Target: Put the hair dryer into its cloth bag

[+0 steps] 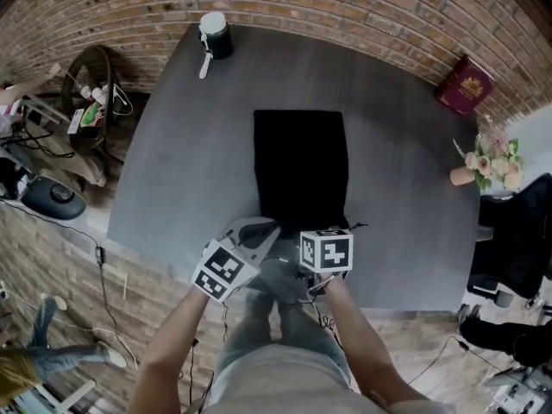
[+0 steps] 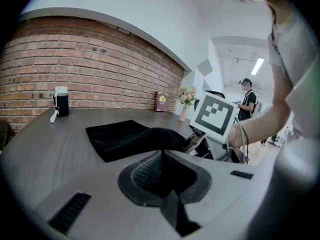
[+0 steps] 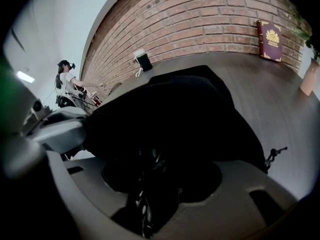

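Note:
The black cloth bag (image 1: 300,166) lies flat along the middle of the dark table (image 1: 172,162), with its near end bulging up (image 2: 160,134). No hair dryer shows in any view. My left gripper (image 1: 270,231) is at the bag's near left corner, shut on a fold of the black cloth (image 2: 161,171). My right gripper (image 1: 317,231) is at the near right corner under its marker cube (image 2: 214,118). Its jaws stand wide, with the bag's cloth (image 3: 190,114) and a glossy black cord (image 3: 150,179) between them. A short cord end (image 3: 274,153) sticks out at the right.
A black cylinder with a white top and a white strap (image 1: 214,34) stands at the table's far left corner. At the far right are a red book (image 1: 466,84) and a vase of flowers (image 1: 487,166). A black chair (image 1: 517,231) stands to the right. A person (image 2: 246,101) stands in the background.

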`<state>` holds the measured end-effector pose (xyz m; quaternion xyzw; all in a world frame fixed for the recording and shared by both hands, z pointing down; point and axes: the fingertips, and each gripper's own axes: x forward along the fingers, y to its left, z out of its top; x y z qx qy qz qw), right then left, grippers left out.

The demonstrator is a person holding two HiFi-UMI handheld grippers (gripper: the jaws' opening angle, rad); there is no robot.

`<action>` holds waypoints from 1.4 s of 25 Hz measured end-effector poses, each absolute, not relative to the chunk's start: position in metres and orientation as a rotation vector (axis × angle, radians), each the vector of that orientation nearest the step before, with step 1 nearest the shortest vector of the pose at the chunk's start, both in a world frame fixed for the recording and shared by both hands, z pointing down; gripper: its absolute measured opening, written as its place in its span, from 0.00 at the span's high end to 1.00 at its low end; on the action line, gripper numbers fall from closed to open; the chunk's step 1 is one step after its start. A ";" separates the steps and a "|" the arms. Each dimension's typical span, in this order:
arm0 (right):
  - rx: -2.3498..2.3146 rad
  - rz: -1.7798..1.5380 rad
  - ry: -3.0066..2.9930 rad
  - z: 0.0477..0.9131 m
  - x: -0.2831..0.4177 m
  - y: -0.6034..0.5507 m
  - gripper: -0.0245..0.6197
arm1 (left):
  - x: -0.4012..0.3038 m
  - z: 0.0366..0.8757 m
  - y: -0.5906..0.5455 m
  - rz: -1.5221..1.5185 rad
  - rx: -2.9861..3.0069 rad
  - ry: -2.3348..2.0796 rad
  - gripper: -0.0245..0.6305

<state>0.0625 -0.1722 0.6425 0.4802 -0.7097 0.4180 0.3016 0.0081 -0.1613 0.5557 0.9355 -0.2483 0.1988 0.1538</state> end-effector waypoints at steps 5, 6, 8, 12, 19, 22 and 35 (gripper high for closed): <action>1.281 1.118 -1.922 0.633 0.066 -0.171 0.58 | 0.005 0.561 -0.160 0.573 2.657 -0.713 0.94; 1.285 1.120 -1.932 0.629 0.068 -0.168 0.56 | 0.005 0.562 -0.159 0.570 2.655 -0.712 0.94; 1.286 1.122 -1.942 0.622 0.071 -0.160 0.55 | 0.005 0.562 -0.160 0.555 2.659 -0.722 0.94; 1.268 1.147 -1.916 0.620 0.080 -0.135 0.55 | 0.005 0.558 -0.164 0.514 2.665 -0.743 0.94; 1.201 1.111 -1.851 0.637 0.076 -0.111 0.55 | 0.004 0.557 -0.162 0.490 2.636 -0.745 0.94; 1.193 1.073 -1.838 0.643 0.072 -0.116 0.55 | 0.005 0.559 -0.163 0.485 2.633 -0.754 0.94; 1.184 0.978 -1.802 0.647 0.074 -0.119 0.67 | 0.007 0.558 -0.159 0.475 2.615 -0.774 0.94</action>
